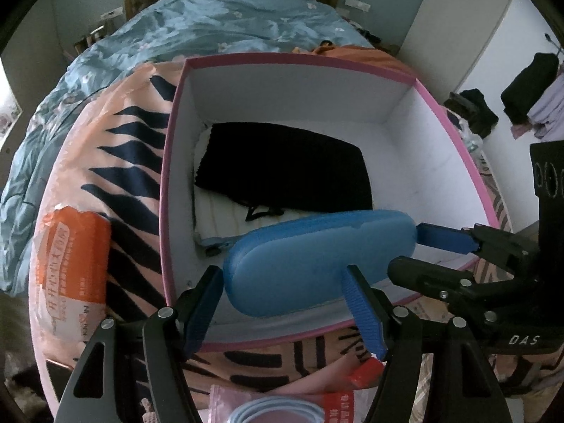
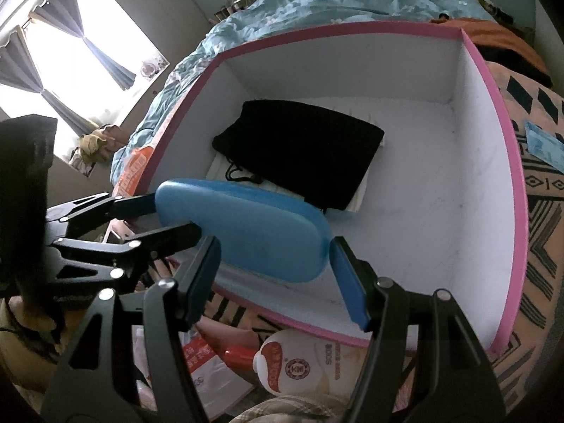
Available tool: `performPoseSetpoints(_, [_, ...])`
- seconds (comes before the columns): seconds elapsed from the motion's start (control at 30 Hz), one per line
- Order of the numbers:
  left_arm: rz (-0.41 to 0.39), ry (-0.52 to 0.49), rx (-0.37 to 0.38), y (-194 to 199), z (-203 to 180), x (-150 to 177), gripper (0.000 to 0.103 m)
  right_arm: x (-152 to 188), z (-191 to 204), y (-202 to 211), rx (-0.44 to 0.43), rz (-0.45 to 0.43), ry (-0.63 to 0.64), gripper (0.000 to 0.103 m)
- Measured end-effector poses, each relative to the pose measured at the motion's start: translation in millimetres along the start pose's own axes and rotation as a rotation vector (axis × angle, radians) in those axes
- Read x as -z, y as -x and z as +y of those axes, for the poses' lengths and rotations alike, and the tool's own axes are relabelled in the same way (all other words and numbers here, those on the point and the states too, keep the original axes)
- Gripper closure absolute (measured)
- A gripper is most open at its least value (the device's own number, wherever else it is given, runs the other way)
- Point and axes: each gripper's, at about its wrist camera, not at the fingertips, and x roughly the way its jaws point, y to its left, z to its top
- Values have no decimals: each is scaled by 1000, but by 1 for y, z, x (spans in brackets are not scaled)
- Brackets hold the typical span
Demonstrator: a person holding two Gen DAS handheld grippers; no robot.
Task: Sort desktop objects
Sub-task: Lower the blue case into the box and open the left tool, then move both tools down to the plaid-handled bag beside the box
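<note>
Each gripper is built from black angular linkage arms joined by round silver screws. The left gripper (image 1: 285, 303) and the right gripper (image 2: 278, 275) are both tipped with blue fingers (image 1: 363, 313), ribbed on the inner face. White "DAS" lettering is printed on the right gripper's black body.

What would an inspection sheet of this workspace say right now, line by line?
Surface: peach blanket with dark stripes over a bed.
Job's things: pink-rimmed white box; blue oval hard case held over it; black cloth pouch inside.
Clutter: orange wipes pack, white bottle with red label, red-printed plastic bag.
Grippers: left gripper and right gripper each clamp one end of the case.
Cables: nothing seen.
Surroundings: blue floral duvet, curtained window.
</note>
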Motion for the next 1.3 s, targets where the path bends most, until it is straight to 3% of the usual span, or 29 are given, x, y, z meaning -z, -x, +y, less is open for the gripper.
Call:
performPoseSetpoints(0.13, [6, -4, -27, -1, -1, 0, 32, -2, 0, -9, 7, 31, 10, 38])
performPoseSetpoints(0.67, [-33, -3, -6, 7, 1, 5, 31, -6, -5, -20, 0, 68, -6, 38])
performPoseSetpoints(1.0, [-113, 12, 73, 30, 1, 15, 31, -6, -2, -9, -33, 28, -19, 38])
performPoseSetpoints(1.3, [-169, -24, 160, 61, -17, 31, 31, 1, 9, 32, -53, -48, 6, 38])
